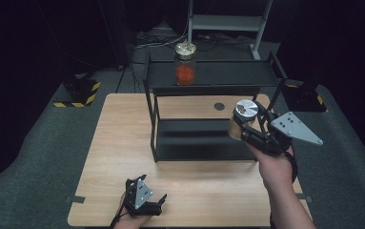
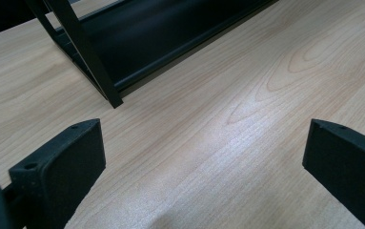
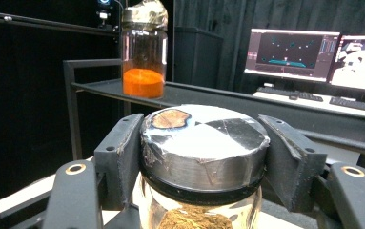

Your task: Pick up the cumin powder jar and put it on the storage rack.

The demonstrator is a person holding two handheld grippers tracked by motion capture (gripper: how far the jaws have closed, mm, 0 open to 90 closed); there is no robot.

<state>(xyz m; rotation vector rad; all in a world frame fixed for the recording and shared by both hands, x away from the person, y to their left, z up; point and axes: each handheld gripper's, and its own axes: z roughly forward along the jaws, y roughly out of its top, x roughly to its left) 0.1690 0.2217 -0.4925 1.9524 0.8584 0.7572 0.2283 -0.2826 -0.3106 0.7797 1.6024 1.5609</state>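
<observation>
Glass and breakable, our jar [image 1: 242, 119] hangs above the counter [image 1: 123, 143] beside the rack [image 1: 208, 76], right gripper [image 1: 251, 125] jaws clamped below its slick lid, left gripper [image 1: 157, 202] jaws apart.

Glass jar of orange powder [image 1: 185, 64] on top of black metal 2-tier shelf rack [image 1: 208, 90], light wooden table [image 1: 123, 143], 2 lit monitors [image 3: 313, 55]

Light falls from above onto my table [image 1: 123, 143], leaving the frame edges nearly black. A soft sheen sits mid-frame on the wood in my left gripper view. In my right gripper view the monitors [image 3: 313, 55] at upper right glare, slightly soft.
</observation>
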